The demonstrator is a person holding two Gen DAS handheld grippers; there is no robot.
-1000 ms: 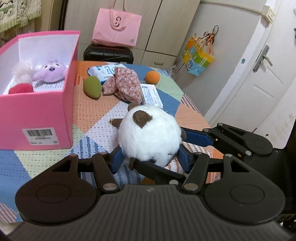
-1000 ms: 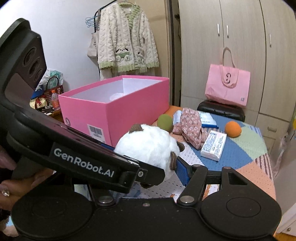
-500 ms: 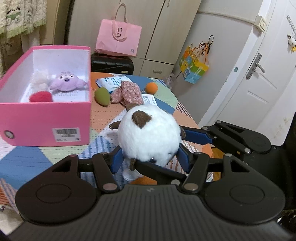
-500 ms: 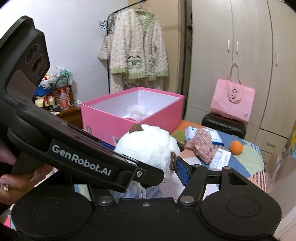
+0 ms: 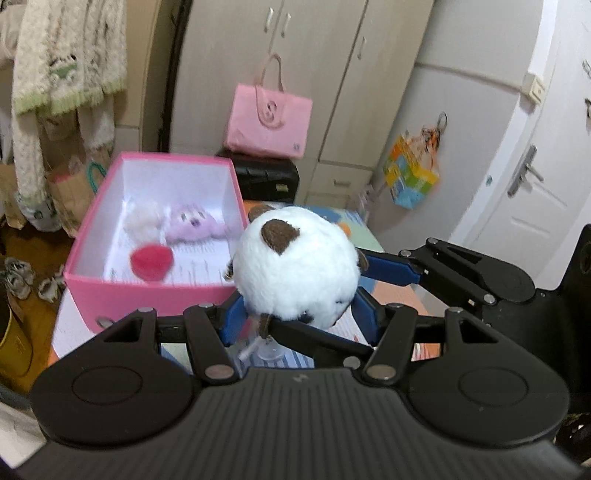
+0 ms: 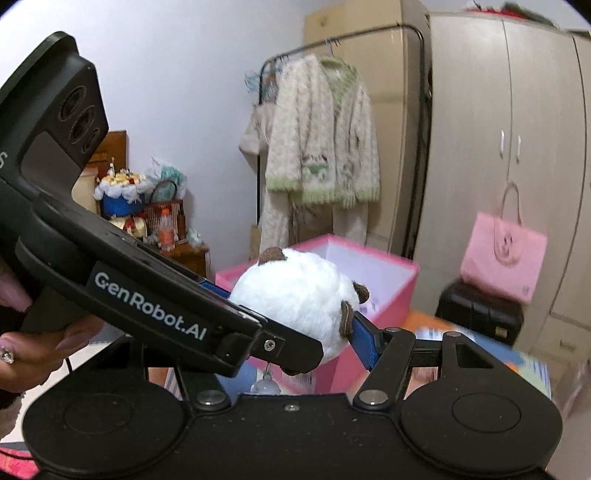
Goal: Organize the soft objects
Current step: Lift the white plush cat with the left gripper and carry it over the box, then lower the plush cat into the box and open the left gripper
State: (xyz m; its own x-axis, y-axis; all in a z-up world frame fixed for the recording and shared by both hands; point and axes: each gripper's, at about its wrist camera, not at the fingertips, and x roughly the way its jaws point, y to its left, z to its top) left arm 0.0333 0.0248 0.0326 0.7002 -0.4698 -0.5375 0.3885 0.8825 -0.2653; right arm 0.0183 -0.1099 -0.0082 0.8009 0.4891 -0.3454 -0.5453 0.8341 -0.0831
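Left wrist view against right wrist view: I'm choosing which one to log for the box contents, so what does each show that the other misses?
Only the left wrist view looks into the pink box: a purple plush, a fluffy white toy and a red pompom lie inside; it also shows the door.
Only the right wrist view shows the person's hand and the clothes rack.
Both show the white plush ball, clamped by the left gripper and the right gripper, and the pink bag.

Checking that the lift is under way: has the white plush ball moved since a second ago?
Yes. The white plush ball, gripped by both grippers, has risen: earlier below the pink box rim, it now sits above it.
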